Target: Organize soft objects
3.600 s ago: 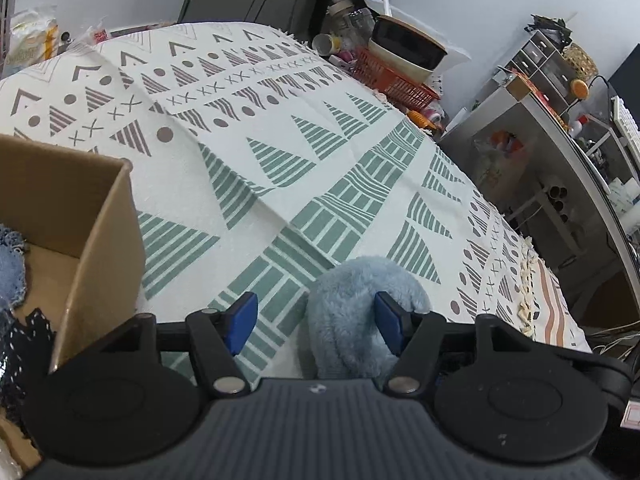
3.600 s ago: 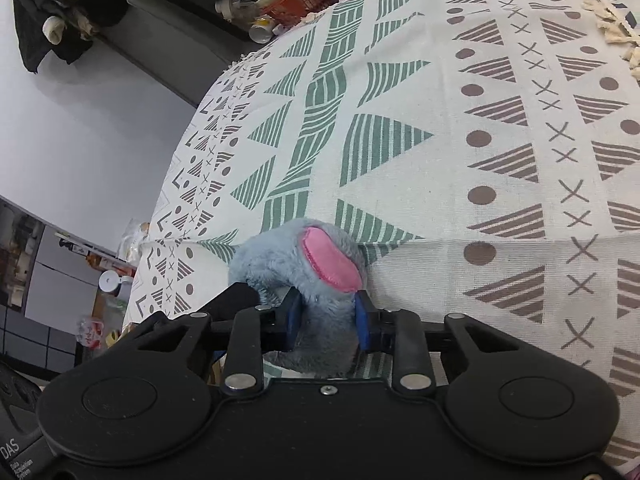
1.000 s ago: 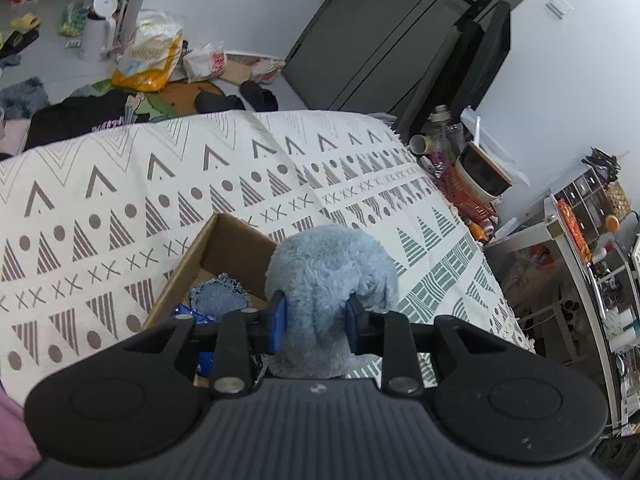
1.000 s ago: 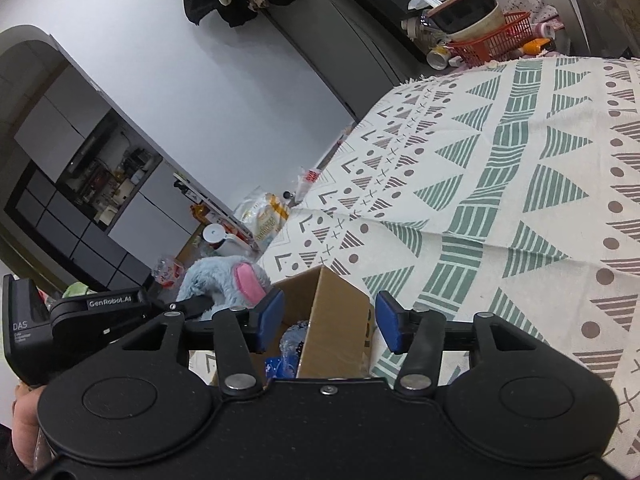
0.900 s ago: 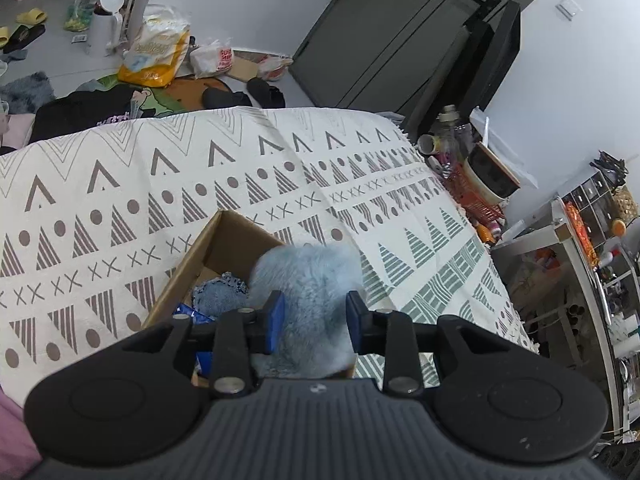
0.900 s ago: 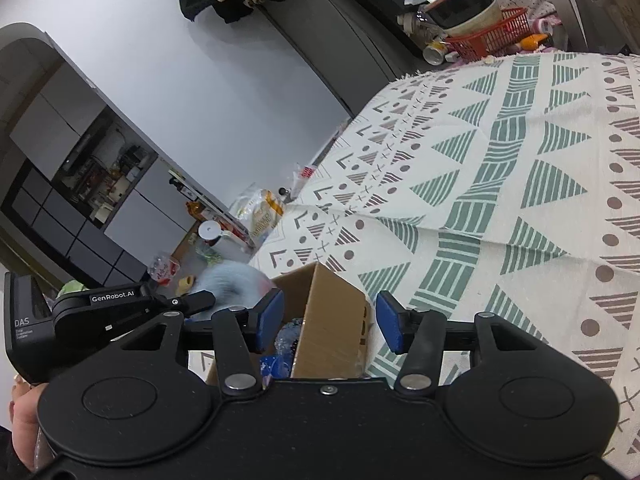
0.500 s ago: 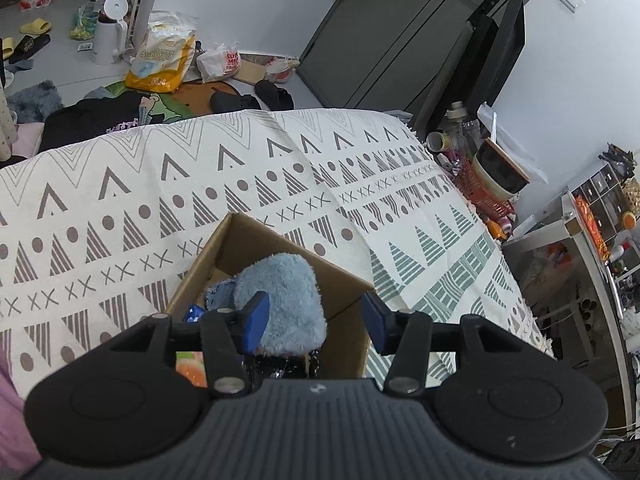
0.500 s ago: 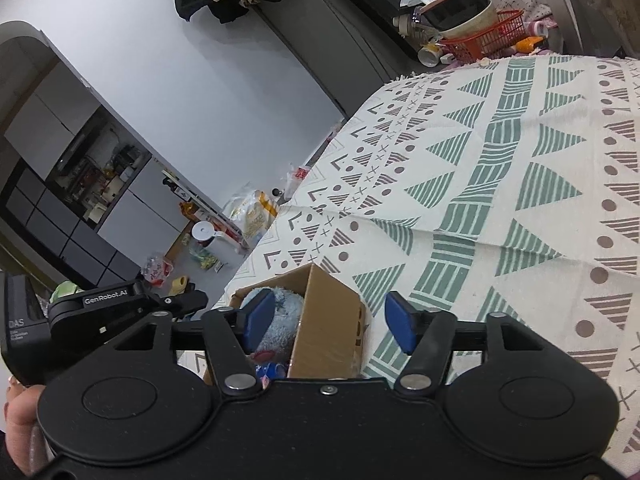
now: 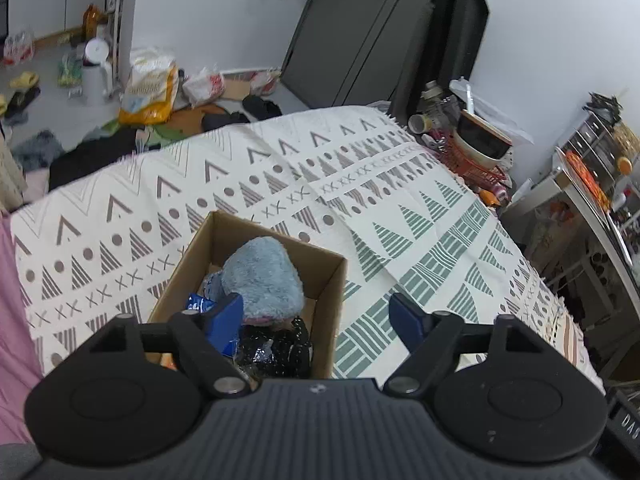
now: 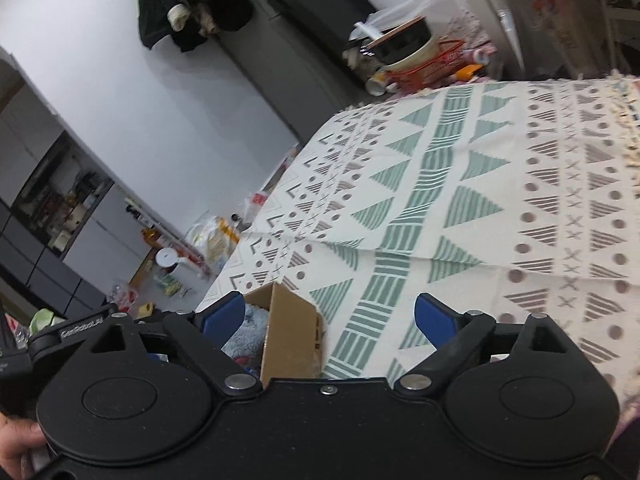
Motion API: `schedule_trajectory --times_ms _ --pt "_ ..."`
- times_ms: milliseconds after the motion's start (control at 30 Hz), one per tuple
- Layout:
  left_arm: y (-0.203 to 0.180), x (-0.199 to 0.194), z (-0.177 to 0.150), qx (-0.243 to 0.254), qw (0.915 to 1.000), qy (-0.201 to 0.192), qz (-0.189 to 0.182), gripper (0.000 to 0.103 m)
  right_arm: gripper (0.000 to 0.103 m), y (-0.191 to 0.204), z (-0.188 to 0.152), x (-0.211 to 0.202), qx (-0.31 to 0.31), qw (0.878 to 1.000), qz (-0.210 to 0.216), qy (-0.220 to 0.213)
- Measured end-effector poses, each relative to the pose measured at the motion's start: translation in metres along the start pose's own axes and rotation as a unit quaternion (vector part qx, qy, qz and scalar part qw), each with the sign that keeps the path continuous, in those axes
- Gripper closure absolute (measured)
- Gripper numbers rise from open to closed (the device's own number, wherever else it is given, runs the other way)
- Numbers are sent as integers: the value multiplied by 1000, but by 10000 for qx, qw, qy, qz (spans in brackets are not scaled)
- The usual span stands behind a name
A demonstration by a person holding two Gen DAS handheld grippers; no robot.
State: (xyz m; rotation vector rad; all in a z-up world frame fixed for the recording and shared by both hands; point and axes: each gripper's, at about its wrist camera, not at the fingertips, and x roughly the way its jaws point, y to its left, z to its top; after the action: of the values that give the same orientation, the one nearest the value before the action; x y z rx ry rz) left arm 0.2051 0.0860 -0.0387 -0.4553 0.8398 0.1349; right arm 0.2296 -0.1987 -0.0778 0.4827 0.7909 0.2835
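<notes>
A fluffy blue plush toy (image 9: 264, 276) lies inside the open cardboard box (image 9: 332, 280) on the patterned cloth, on top of a black speckled item (image 9: 276, 348) and a blue packet (image 9: 197, 303). My left gripper (image 9: 316, 318) hovers open above the box's near end, nothing between its blue pads. In the right wrist view my right gripper (image 10: 330, 316) is open too, above the box's corner (image 10: 290, 332), with a sliver of the plush toy (image 10: 246, 334) visible inside. The left gripper's body (image 10: 76, 330) shows at the lower left.
The patterned tablecloth (image 9: 400, 208) covers the table. A red basket with a bowl (image 9: 476, 148) sits at the far edge. Shelving with clutter (image 9: 592, 184) stands to the right. Bags and clothes (image 9: 148, 88) litter the floor beyond. A hand (image 10: 16, 452) shows at the lower left.
My left gripper opened and let go of the blue plush, which dropped into the box. Both grippers have opened wider and drawn back; the right one has swung toward the table.
</notes>
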Motion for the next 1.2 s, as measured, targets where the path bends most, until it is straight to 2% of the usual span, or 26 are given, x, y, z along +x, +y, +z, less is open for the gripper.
schedule_trajectory --times_ms 67,133,433,600,767,900,1033,1200 --pt "-6 -10 -3 101 9999 -51 16 21 2 1 2 -10 26 9999 -107 -30" --pt "-11 -20 -5 212 9997 -80 10 20 1 2 3 -22 31 9999 -148 -73" --pt "-24 -62 -16 541 9982 -242 49 20 0 11 -2 -68 -261 9992 -287 -121" --pt "-29 -86 -22 745 9967 -316 33 20 0 16 -3 -97 -313 9970 -677 -206" --pt "-33 -110 -29 924 9952 -315 -80 12 0 24 -1 -125 -364 9961 -752 -291" --pt "-42 -130 -38 1224 9914 -439 -118 11 0 30 -4 -138 -480 9944 -911 -219" --pt "-44 -146 -49 1303 9902 -472 -147 9 0 41 -10 -148 -701 9913 -1109 -88" --pt "-42 -162 -58 1289 9903 -493 -157 7 0 47 -15 -162 -642 9899 -1266 -10"
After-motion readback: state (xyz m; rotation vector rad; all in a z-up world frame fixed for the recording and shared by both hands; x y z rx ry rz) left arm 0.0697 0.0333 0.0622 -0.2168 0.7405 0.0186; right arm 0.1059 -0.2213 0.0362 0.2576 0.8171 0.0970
